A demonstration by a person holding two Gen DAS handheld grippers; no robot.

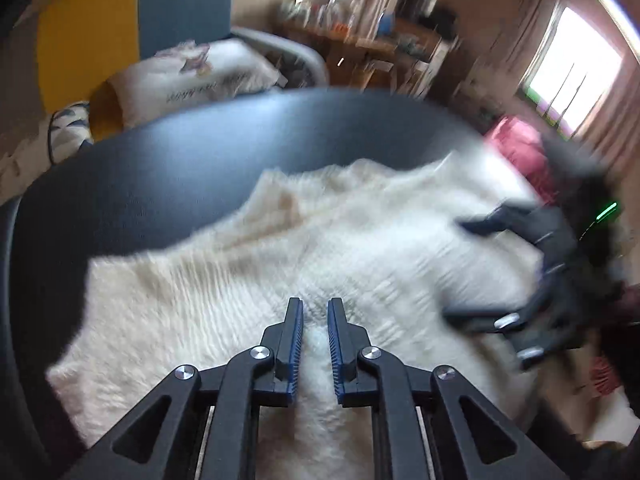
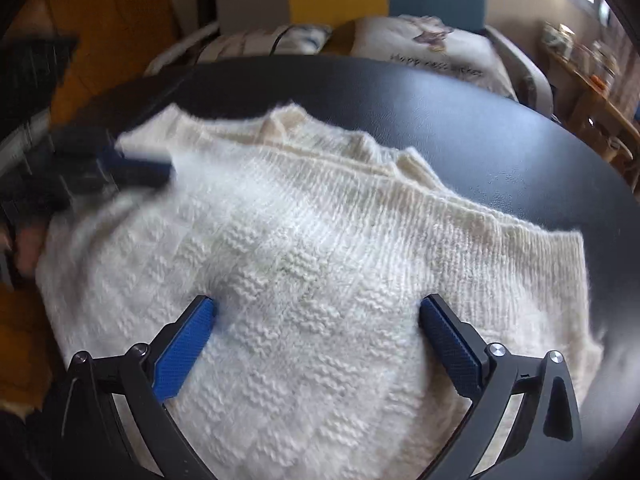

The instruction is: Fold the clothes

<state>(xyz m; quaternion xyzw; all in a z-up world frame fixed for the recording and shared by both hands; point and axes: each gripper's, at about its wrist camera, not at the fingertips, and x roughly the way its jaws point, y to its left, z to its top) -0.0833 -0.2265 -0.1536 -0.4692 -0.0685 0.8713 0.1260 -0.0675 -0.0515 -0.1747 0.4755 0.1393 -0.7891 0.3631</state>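
A cream knitted sweater (image 2: 312,248) lies spread on a round black table (image 2: 500,152). It also shows in the left wrist view (image 1: 248,264). My left gripper (image 1: 315,308) is shut on a raised ridge of the sweater's fabric between its blue pads. It shows blurred at the sweater's left edge in the right wrist view (image 2: 136,168). My right gripper (image 2: 316,312) is open wide, its fingers resting on or just above the sweater. It shows blurred at the right in the left wrist view (image 1: 472,268).
A sofa with a white printed cushion (image 1: 192,76) stands behind the table. A cluttered wooden shelf (image 1: 380,40) and a window (image 1: 572,76) are at the far right. A pink item (image 1: 520,148) lies past the table's right edge.
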